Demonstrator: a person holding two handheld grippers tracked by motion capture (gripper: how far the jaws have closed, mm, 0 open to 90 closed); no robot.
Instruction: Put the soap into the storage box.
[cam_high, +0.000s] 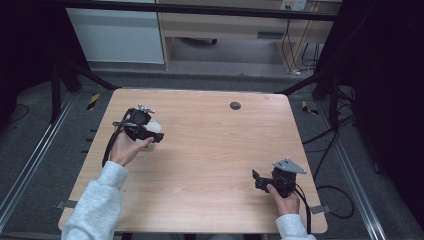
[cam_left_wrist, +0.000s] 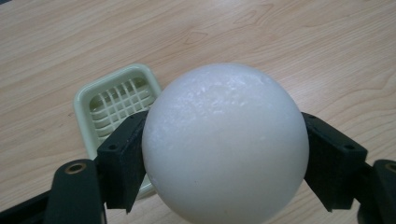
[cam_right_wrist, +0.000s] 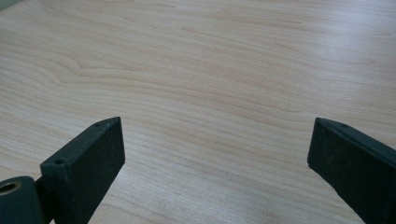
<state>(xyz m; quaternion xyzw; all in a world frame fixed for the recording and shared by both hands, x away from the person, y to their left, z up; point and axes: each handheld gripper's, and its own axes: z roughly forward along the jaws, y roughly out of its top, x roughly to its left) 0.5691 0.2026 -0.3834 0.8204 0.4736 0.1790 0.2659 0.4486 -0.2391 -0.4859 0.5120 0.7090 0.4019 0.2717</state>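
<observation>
The left gripper (cam_left_wrist: 224, 154) pinches a white, round ball with a slightly rough, matte surface (cam_left_wrist: 225, 144). Its two black jaws press on the ball from both sides, at about the widest part, so the ball sits between them and fills the gap completely. In the high view the same ball (cam_high: 154, 128) shows at the left part of the light wooden table (cam_high: 210, 150), held at the front of the left gripper (cam_high: 148, 132), and the person's left hand (cam_high: 126, 149) in a light grey sleeve holds the gripper from behind.

Behind the ball, in the left gripper view, a small pale green plastic tray with a grid of slots in its bottom (cam_left_wrist: 114, 105) lies flat on the table. The ball covers one part of it; I cannot tell if the ball touches the tray.

The right gripper (cam_right_wrist: 215, 158) has its jaws spread wide, with bare wood between them. In the high view it (cam_high: 261, 181) is near the front right corner of the table, well apart from the ball, held by the right hand (cam_high: 284, 199).
</observation>
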